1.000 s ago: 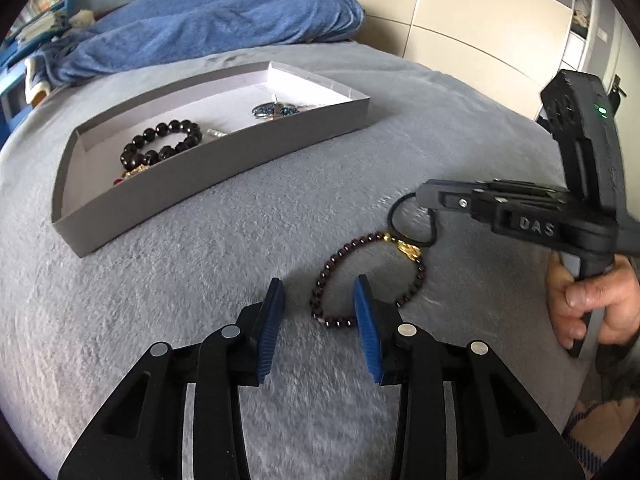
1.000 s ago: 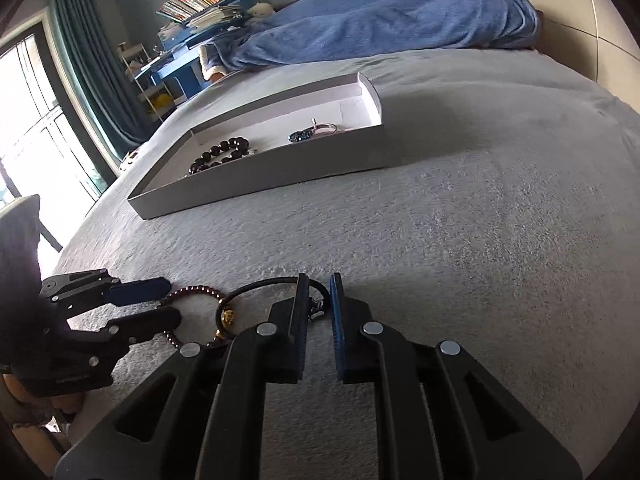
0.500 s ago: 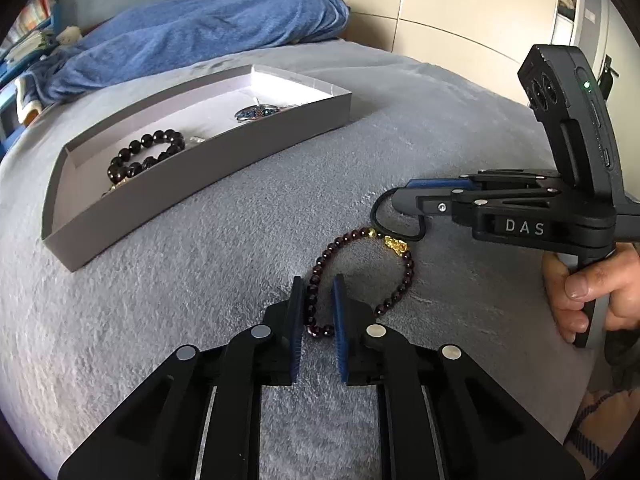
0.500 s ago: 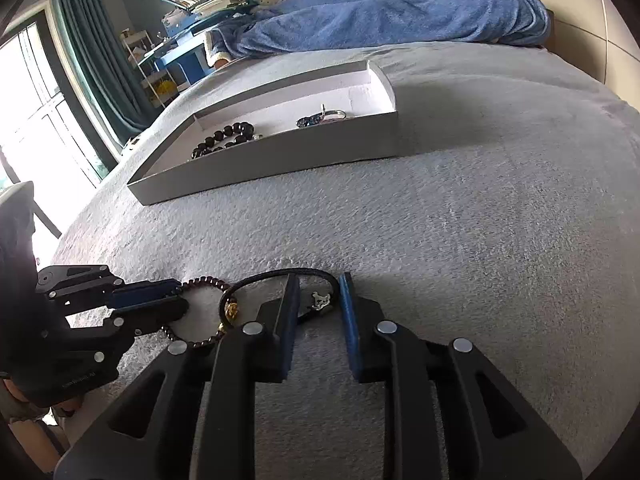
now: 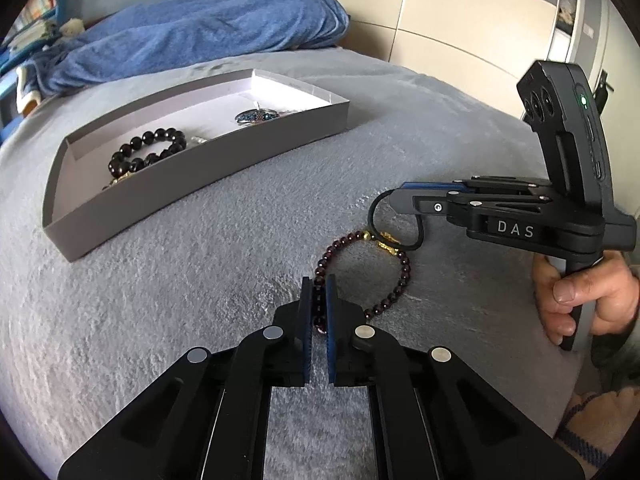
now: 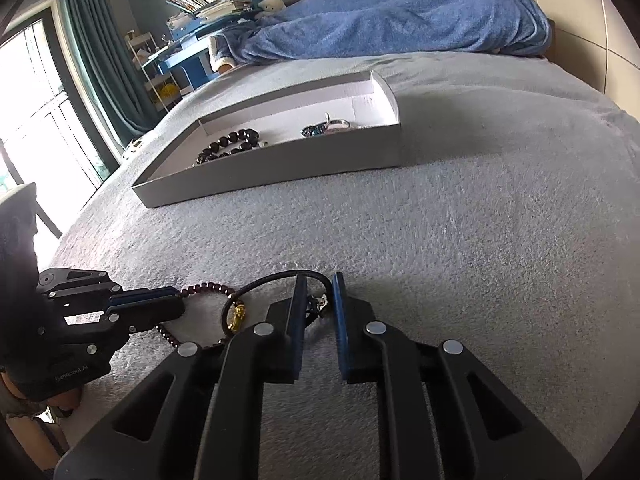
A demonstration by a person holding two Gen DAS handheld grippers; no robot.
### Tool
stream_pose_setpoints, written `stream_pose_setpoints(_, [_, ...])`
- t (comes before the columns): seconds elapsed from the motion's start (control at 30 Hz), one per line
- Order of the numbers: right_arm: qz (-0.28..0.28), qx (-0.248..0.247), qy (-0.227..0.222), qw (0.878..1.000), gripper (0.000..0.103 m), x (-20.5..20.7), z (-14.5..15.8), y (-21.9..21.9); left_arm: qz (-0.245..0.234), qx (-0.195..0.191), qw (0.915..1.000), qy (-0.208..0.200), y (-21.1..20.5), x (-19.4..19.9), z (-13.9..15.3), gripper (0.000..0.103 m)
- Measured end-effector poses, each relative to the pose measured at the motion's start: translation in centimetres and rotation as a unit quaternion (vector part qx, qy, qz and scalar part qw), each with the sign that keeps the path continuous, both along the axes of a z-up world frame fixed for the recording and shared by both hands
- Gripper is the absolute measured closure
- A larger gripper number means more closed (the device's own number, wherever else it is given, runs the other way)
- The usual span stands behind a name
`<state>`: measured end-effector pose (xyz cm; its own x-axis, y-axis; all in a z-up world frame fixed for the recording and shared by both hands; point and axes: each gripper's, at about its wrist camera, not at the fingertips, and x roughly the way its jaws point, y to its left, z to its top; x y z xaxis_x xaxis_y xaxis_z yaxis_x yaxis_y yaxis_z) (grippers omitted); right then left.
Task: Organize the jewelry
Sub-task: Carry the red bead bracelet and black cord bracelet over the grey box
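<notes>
A dark red bead bracelet with a gold charm lies on the grey bed cover. My left gripper is shut on its near left side; it shows in the right wrist view too. A black cord bracelet with a small silver charm overlaps the beads. My right gripper stands over the cord, its jaws partly open with the cord and charm between them. A grey tray further back holds a black bead bracelet and a blue pendant.
A blue blanket lies across the far end of the bed. A beige wardrobe stands at the right. In the right wrist view a window with teal curtains and a blue desk with books are at the left.
My left gripper closed on the red bead bracelet. My right gripper's jaws, nearly shut one second ago, have widened around the black cord.
</notes>
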<state>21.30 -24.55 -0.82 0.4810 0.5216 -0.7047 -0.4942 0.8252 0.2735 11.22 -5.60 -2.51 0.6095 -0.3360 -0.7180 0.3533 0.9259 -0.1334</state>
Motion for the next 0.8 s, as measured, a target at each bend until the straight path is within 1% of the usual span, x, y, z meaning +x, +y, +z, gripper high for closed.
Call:
stream_pose_setpoints(0.23, [0.002, 0.008, -0.004, 1.0, 0.09, -0.1, 0.3, -0.2, 0.005, -0.019, 0.9998, -0.009, 0.7, -0.3, 0.7, 0.097])
stream_pose_setpoints(0.37, [0.006, 0.015, -0.009, 1.0, 0.09, -0.4, 0.6, -0.3, 0.016, -0.03, 0.9993, -0.018, 1.6, -0.5, 1.4, 0.097])
stream_pose_setpoints(0.63, [0.015, 0.033, -0.011, 0.999, 0.09, -0.3, 1.8, -0.7, 0.031, -0.022, 0.9987, -0.035, 3.5, -0.7, 2.9, 0.097])
stream_pose_setpoints(0.8, [0.019, 0.036, -0.021, 0.999, 0.09, 0.2, 3.0, -0.3, 0.045, -0.036, 0.9973, -0.047, 5.0, -0.4, 4.1, 0.097])
